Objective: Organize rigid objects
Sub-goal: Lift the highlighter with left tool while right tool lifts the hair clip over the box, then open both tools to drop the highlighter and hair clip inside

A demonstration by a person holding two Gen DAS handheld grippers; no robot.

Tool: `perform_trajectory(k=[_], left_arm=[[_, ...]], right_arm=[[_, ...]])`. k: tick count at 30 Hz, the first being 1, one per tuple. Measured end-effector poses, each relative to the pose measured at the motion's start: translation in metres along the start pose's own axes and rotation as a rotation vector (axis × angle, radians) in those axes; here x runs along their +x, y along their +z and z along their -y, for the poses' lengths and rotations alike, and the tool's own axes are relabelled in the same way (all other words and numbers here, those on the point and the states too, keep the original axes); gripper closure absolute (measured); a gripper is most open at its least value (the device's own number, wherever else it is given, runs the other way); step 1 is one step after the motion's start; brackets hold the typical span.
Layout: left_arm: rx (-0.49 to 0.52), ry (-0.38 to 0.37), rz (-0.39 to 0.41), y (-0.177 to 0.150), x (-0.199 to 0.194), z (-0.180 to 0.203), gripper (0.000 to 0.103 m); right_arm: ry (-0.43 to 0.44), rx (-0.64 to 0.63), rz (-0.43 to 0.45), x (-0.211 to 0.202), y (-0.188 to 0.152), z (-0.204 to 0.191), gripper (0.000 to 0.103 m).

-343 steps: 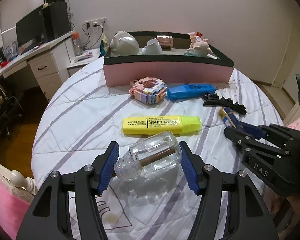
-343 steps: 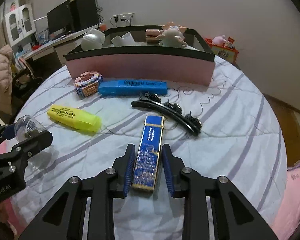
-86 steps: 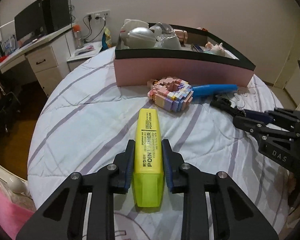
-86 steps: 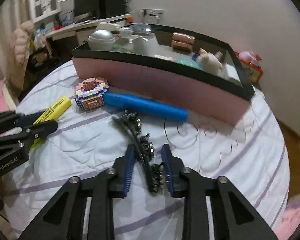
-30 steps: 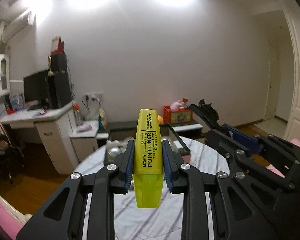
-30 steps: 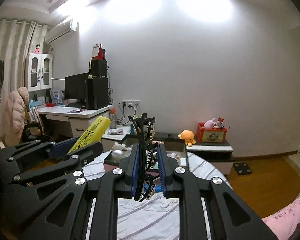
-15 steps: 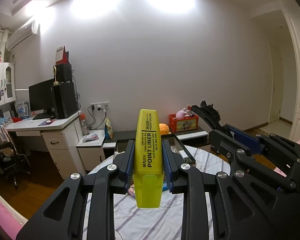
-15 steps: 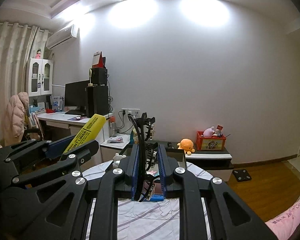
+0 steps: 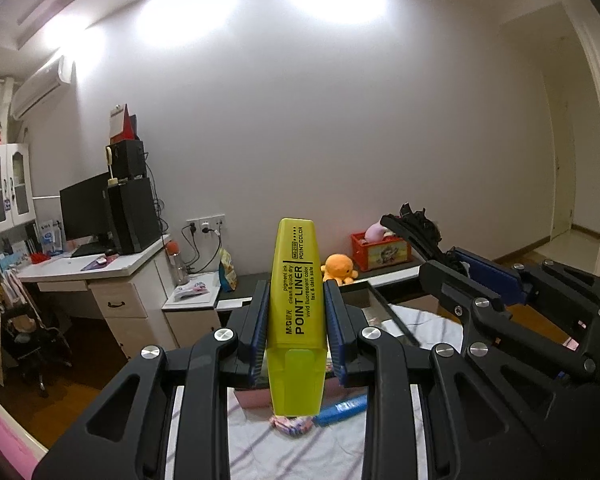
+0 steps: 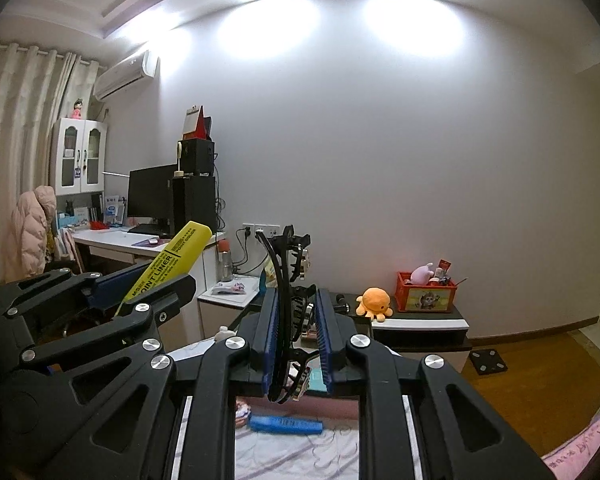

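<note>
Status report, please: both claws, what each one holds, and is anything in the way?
Left claw shut on yellow highlighter. Right claw shut on black hair clip. Both raised above the bed, pink box below. Nothing in the way.

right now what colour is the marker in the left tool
Bright yellow highlighter with black lettering, clearest in the left wrist view.

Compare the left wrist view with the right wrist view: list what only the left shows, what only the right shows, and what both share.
Only the left wrist view: the doorway at the right edge, and the pink block toy lying beside the blue case.

Only the right wrist view: the curtains, a pink coat and a dark square item on the floor.

Both: the yellow highlighter clamped in the left gripper, the black hair clip clamped in the right gripper, and the orange octopus plush.
</note>
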State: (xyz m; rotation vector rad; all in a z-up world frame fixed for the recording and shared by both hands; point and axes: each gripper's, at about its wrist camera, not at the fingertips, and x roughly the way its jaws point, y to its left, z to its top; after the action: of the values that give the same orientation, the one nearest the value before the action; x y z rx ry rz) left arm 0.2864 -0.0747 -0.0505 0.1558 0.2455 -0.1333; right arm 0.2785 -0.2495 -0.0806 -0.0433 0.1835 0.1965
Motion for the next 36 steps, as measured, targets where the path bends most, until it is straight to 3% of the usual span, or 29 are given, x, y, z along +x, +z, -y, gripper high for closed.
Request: perform_trajectory(k=[9, 16, 20, 23, 27, 29, 31, 32, 34, 36], left_arm=[[0.02, -0.036, -0.144, -0.022, 0.126, -0.003, 0.076], [-0.006, -0.087, -0.309, -0.058, 0.215, -0.005, 0.076], [0.003, -0.096, -0.371, -0.074, 0.245, -0.001, 0.076], [0.018, -0.096, -0.37, -0.081, 0.255, 0.003, 0.076], [0.064, -0.032, -0.335, -0.085, 0.25, 0.006, 0.06], [0.043, -0.008, -0.333, -0.081, 0.247, -0.001, 0.042], [0.017, 0.007, -0.319, -0.077, 0.237, -0.012, 0.035], [0.004, 0.015, -0.314, -0.074, 0.232, -0.017, 0.025], [-0.038, 0.026, -0.284, -0.069, 0.215, -0.028, 0.017], [-0.064, 0.023, -0.257, -0.063, 0.195, -0.037, 0.015]], right_arm=[[0.006, -0.002, -0.122, 0.103, -0.023, 0.021, 0.085], [0.027, 0.036, -0.297, 0.185, -0.069, 0.039, 0.085], [0.029, 0.043, -0.37, 0.212, -0.09, 0.045, 0.085], [0.034, 0.066, -0.405, 0.225, -0.101, 0.053, 0.084], [0.027, 0.064, -0.435, 0.231, -0.109, 0.058, 0.084], [0.024, 0.073, -0.437, 0.231, -0.108, 0.06, 0.083], [0.014, 0.088, -0.417, 0.224, -0.103, 0.063, 0.066], [-0.004, 0.088, -0.409, 0.221, -0.101, 0.065, 0.051], [-0.018, 0.096, -0.386, 0.211, -0.09, 0.065, 0.041], [-0.005, 0.109, -0.366, 0.195, -0.081, 0.066, 0.027]])
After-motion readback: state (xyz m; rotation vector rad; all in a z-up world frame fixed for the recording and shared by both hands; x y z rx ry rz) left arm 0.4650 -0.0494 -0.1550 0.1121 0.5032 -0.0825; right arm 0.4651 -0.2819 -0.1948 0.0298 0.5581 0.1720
